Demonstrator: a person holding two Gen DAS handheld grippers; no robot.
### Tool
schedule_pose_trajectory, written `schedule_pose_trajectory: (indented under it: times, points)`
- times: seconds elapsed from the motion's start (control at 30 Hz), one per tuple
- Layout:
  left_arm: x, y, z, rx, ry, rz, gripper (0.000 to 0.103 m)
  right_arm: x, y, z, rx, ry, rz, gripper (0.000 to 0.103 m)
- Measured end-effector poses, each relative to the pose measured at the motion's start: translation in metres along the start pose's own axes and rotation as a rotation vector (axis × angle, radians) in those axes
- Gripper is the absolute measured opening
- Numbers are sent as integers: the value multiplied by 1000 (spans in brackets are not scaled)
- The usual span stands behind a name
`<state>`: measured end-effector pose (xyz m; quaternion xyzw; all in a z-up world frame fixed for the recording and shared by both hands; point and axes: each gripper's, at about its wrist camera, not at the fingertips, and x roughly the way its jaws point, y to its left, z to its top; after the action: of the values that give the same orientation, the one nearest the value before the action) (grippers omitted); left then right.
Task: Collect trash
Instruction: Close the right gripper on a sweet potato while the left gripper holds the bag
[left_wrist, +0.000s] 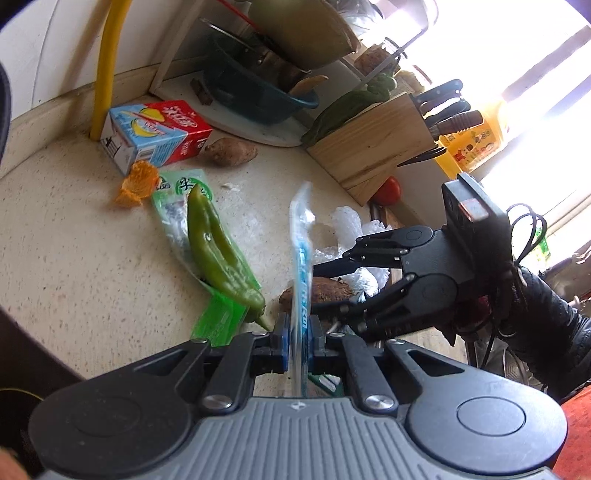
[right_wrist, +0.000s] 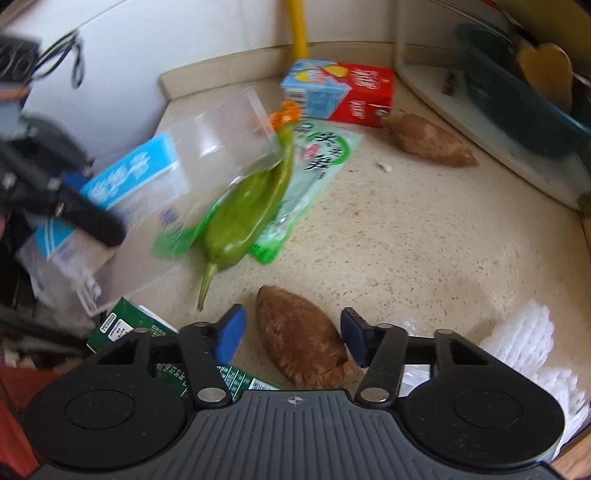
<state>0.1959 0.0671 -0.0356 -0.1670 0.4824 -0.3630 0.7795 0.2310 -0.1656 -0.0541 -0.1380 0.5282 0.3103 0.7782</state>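
Observation:
My left gripper (left_wrist: 295, 341) is shut on a clear plastic bag with blue print (left_wrist: 301, 258), held edge-on above the counter. In the right wrist view the same bag (right_wrist: 147, 173) hangs blurred at the left under the left gripper (right_wrist: 92, 221). My right gripper (right_wrist: 293, 332) is open, its blue pads either side of a brown sweet potato (right_wrist: 299, 336) on the counter. A green pepper (right_wrist: 243, 206) lies on a green snack wrapper (right_wrist: 321, 158). Behind are a red and blue carton (right_wrist: 343, 92) and an orange wrapper (left_wrist: 136, 182).
A second sweet potato (right_wrist: 428, 140) lies near a dish rack base (right_wrist: 480, 122). A green carton (right_wrist: 125, 325) and white foam netting (right_wrist: 524, 339) flank the right gripper. A knife block (left_wrist: 373, 147), a tomato (left_wrist: 388, 190) and a yellow pipe (left_wrist: 107, 66) border the counter (left_wrist: 74, 251).

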Motion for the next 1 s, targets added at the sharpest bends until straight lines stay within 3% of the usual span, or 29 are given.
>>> schedule_pose_trajectory:
  times: [0.2, 0.4, 0.7, 0.8, 0.93, 1.0]
  points:
    - [2, 1, -1, 1, -10, 21, 8, -7, -13, -4, 119, 2, 43, 57]
    - [14, -5, -2, 29, -3, 35, 8, -1, -6, -8, 59, 19, -29, 57]
    - [41, -17, -8, 101, 51, 154, 8, -7, -10, -9, 97, -1, -7, 58]
    - [52, -23, -10, 145, 84, 232, 17, -7, -6, -9, 108, -8, 11, 72]
    - [60, -27, -13, 187, 110, 295, 25, -7, 1, -10, 87, -23, -16, 71]
    - [62, -30, -14, 199, 108, 314, 26, -8, 1, -9, 92, -27, -24, 65]
